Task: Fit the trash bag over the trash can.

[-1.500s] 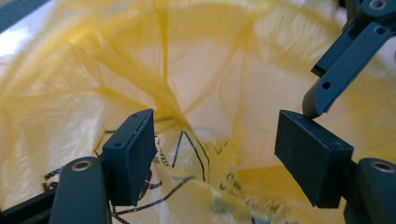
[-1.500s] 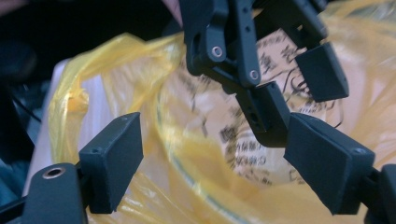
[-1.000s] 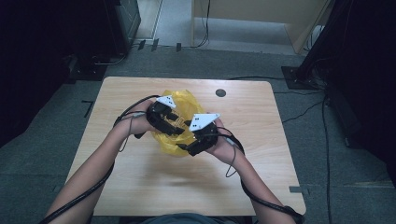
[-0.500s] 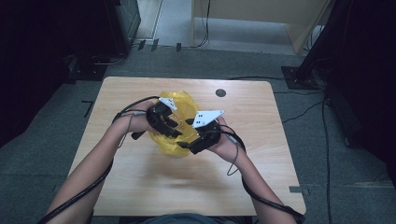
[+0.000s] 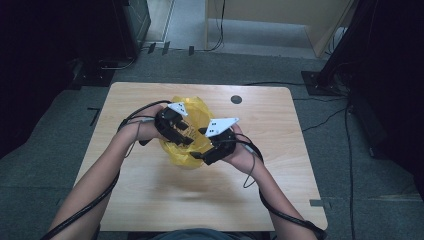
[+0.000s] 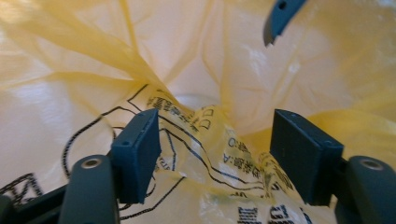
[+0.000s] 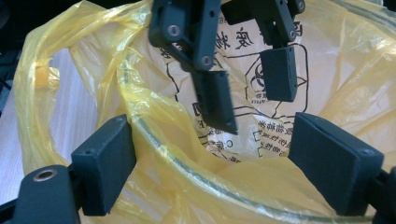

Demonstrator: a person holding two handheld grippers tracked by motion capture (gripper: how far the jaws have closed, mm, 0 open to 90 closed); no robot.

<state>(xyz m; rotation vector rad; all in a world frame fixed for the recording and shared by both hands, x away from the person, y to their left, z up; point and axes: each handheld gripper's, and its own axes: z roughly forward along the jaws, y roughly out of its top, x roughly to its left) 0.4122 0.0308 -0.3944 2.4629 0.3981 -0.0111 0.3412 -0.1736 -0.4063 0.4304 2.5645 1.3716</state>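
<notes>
- The wooden table (image 5: 150, 200) carries a yellow plastic bag (image 5: 197, 112) a little toward 11 o'clock of its middle, with both of the person's forearms coming up from 6 o'clock to meet at it.
- The left gripper (image 5: 184, 136) sits at the bag's 9 o'clock side, jaws reaching into the plastic. In the left gripper view its jaws stand spread, with crumpled film printed in black (image 6: 205, 140) lying loose between them; neither pad clamps it.
- The bag lines a clear round container, whose transparent rim (image 7: 196, 179) curves under the film in the right gripper view. Black printed characters and a round symbol show on the bag's inner wall.
- The right gripper (image 5: 202, 155) is at the bag's 4 o'clock edge. In its own view the jaws are wide apart, straddling the rim and the film draped over it, pinching nothing.
- A small dark round disc (image 5: 236, 99) lies on the table at about 1 o'clock of the bag, well apart from it.
</notes>
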